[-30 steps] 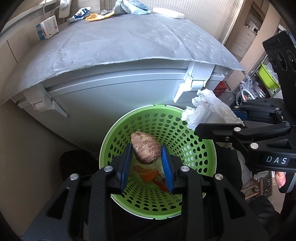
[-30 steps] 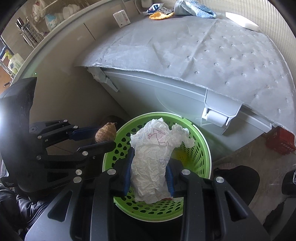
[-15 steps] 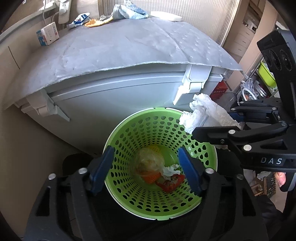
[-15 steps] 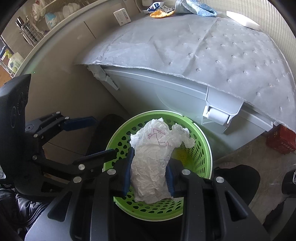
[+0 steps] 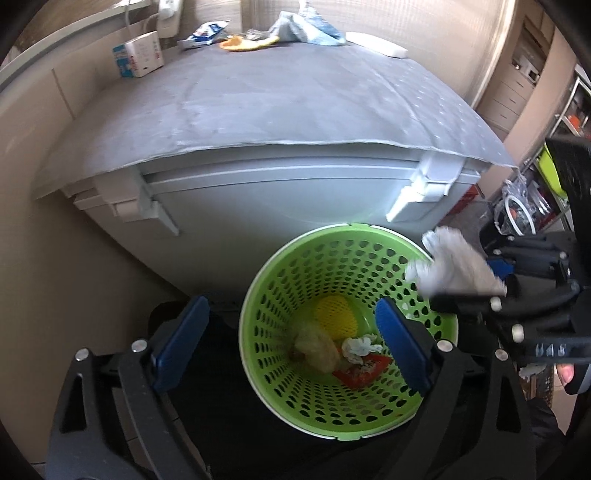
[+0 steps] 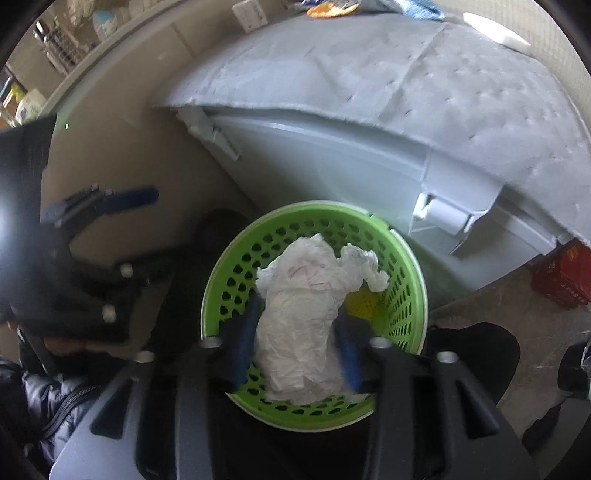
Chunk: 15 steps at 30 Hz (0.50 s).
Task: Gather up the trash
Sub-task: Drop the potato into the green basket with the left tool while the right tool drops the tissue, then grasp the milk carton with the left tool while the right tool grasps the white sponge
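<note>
Both grippers hang over the green basket [image 5: 258,354], one empty and one with crumpled paper between its pads.

The left gripper [image 5: 291,347] has just been opening and its blue pads stand wide apart with nothing between them, one outside the basket's rim and one over its inside. The right gripper [image 6: 299,343] has also just been opening; the crumpled white paper [image 6: 306,317] sits between its blurred blue pads above the basket, and whether the pads press on it cannot be told. At the basket's bottom lie a pale brown lump [image 5: 317,347], a small white scrap [image 5: 360,345] and a red wrapper [image 5: 364,371]. Just behind the basket stands a grey bin [image 5: 280,199] under a grey mat [image 5: 288,99], with a blue cloth [image 5: 306,27] at the far edge.
</note>
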Each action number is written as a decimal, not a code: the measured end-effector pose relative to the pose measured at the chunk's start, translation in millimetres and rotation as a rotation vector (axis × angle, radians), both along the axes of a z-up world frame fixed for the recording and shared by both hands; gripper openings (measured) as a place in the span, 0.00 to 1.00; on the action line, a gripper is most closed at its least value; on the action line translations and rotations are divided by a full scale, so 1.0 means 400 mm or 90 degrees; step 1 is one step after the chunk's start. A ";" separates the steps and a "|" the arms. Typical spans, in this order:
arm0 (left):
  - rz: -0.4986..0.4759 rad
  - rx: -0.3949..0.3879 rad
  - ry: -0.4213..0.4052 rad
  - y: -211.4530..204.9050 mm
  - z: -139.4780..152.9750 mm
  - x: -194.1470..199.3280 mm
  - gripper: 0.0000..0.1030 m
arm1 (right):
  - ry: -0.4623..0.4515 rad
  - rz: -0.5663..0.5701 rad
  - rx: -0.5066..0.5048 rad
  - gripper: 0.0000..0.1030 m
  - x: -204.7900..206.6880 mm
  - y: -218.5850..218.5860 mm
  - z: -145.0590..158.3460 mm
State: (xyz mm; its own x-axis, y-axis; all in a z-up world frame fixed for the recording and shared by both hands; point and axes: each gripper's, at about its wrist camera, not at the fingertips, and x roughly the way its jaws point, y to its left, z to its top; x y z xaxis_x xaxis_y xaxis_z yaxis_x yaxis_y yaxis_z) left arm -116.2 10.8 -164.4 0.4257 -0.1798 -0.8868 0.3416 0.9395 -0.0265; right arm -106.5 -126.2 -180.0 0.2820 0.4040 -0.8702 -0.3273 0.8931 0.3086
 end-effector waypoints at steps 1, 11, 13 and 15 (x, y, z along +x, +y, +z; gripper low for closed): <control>0.006 0.002 0.000 0.007 0.000 0.003 0.85 | -0.002 0.002 -0.002 0.70 -0.004 0.005 -0.002; 0.019 -0.007 0.002 0.008 0.002 0.018 0.85 | -0.045 -0.013 -0.007 0.96 0.012 0.013 0.020; 0.019 -0.010 -0.003 0.005 0.007 0.020 0.86 | -0.056 -0.024 -0.001 0.96 0.024 0.006 0.034; 0.021 -0.013 -0.010 0.005 0.018 0.029 0.87 | -0.068 -0.038 0.009 0.97 0.034 -0.006 0.044</control>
State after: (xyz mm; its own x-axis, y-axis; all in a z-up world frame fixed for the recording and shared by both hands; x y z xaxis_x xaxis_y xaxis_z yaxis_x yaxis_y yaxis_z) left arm -104.8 12.9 -157.2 0.4460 -0.1830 -0.8761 0.3102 0.9498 -0.0405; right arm -93.0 -128.6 -162.4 0.3968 0.3953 -0.8284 -0.3050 0.9080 0.2872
